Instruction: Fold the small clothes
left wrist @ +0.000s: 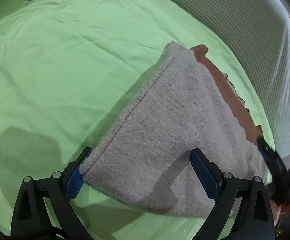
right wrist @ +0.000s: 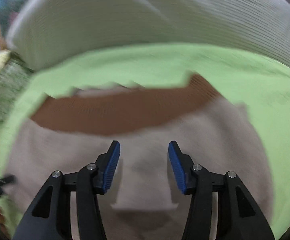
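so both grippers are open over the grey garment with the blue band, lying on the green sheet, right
Not quite: the band along the garment's edge is brown, not blue; only the gripper pads are blue. The right wrist view shows it most plainly. The rest holds: the left gripper and right gripper are both open over the grey garment on the green sheet.
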`<act>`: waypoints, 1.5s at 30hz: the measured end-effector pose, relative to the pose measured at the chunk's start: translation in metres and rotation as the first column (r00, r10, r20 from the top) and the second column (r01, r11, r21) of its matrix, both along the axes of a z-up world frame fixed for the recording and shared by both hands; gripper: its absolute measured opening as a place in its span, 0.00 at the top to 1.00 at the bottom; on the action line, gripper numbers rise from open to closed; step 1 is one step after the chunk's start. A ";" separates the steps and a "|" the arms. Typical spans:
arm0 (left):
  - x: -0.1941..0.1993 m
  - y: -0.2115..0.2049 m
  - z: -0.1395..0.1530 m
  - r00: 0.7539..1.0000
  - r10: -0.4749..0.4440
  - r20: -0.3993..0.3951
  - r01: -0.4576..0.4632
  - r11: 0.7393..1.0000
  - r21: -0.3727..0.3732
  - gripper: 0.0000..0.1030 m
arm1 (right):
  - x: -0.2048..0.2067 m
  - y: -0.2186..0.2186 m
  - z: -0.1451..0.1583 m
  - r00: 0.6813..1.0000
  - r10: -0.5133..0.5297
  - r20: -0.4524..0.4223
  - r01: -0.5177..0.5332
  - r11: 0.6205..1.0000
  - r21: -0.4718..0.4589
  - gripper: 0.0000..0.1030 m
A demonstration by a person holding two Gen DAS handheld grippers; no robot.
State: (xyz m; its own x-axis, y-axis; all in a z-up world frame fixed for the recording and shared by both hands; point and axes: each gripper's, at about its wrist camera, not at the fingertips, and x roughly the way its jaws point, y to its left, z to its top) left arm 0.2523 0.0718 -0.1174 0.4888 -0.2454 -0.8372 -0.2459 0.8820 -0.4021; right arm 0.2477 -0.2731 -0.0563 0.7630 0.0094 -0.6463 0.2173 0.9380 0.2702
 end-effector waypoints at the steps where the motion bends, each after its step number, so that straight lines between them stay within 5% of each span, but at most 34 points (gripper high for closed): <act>1: 0.000 -0.001 0.000 1.000 -0.001 0.002 0.001 1.000 0.008 0.06 | 0.012 0.011 0.003 0.999 0.049 -0.011 -0.049 0.999 -0.013 0.50; 5: -0.001 -0.008 -0.001 1.000 -0.007 0.013 0.006 0.998 0.055 0.05 | 0.075 0.056 -0.016 0.964 0.219 -0.149 -0.230 0.971 -0.061 0.50; 7: -0.005 -0.010 0.000 1.000 -0.006 0.014 0.005 0.997 0.076 0.05 | 0.099 0.058 -0.024 0.971 0.175 -0.160 -0.194 0.975 -0.111 0.44; 10: -0.005 -0.012 0.001 1.000 -0.003 0.013 0.002 0.997 0.079 0.05 | 0.114 0.035 -0.016 0.995 0.065 -0.069 -0.069 0.996 -0.060 0.42; 14: -0.004 -0.010 0.001 0.999 0.007 0.033 -0.009 0.997 0.073 0.06 | 0.071 0.007 0.003 1.000 -0.010 0.018 0.009 0.996 0.093 0.41; 17: 0.003 -0.018 0.003 0.998 -0.006 0.056 0.001 0.996 0.094 0.11 | 0.016 0.002 0.005 1.000 -0.022 0.022 0.020 0.997 0.077 0.40; 20: 0.007 -0.024 0.006 0.996 -0.039 0.082 0.031 0.996 0.089 0.36 | -0.043 -0.010 -0.008 0.999 -0.045 0.003 0.045 0.995 0.090 0.40; 22: 0.010 -0.032 0.012 0.992 -0.079 0.102 0.072 0.995 0.075 0.74 | -0.059 -0.022 -0.023 0.997 -0.050 -0.054 0.055 0.995 0.087 0.40; 27: 0.005 -0.056 0.048 0.975 -0.134 0.179 0.104 0.980 0.169 0.83 | -0.101 -0.037 -0.026 0.997 -0.076 0.019 0.073 0.986 0.152 0.40; 32: -0.004 -0.121 0.111 0.899 -0.312 0.308 0.256 0.944 0.210 0.85 | -0.100 -0.052 -0.033 0.993 -0.100 0.059 0.075 0.939 0.335 0.40; 35: -0.017 -0.192 0.143 0.796 -0.465 0.388 0.401 0.885 0.237 0.90 | -0.110 -0.076 -0.037 0.982 -0.128 0.136 0.029 0.823 0.568 0.40; 36: -0.024 -0.212 0.148 0.757 -0.519 0.398 0.460 0.855 0.239 0.90 | -0.115 -0.088 -0.038 0.977 -0.153 0.150 0.026 0.779 0.627 0.40; 38: -0.041 -0.269 0.142 0.647 -0.656 0.388 0.612 0.751 0.248 0.89 | -0.123 -0.103 -0.040 0.967 -0.185 0.172 0.018 0.729 0.685 0.40; 40: -0.058 -0.311 0.118 0.573 -0.755 0.320 0.702 0.653 0.285 0.82 | -0.130 -0.115 -0.042 0.962 -0.202 0.182 0.015 0.707 0.708 0.40; 42: -0.067 -0.327 0.093 0.544 -0.800 0.253 0.759 0.598 0.256 0.79 | -0.137 -0.125 -0.048 0.956 -0.212 0.201 -0.013 0.656 0.754 0.40; 45: -0.073 -0.317 0.070 0.582 -0.787 0.205 0.762 0.615 0.202 0.70 | -0.141 -0.130 -0.055 0.956 -0.222 0.192 -0.012 0.626 0.780 0.40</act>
State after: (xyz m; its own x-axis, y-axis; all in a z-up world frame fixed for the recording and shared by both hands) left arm 0.1790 -0.2452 -0.0478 0.3355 -0.5682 -0.7514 0.6435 0.7208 -0.2576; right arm 0.1068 -0.4027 -0.1116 0.9188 0.3199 -0.2313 0.1177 0.3373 0.9340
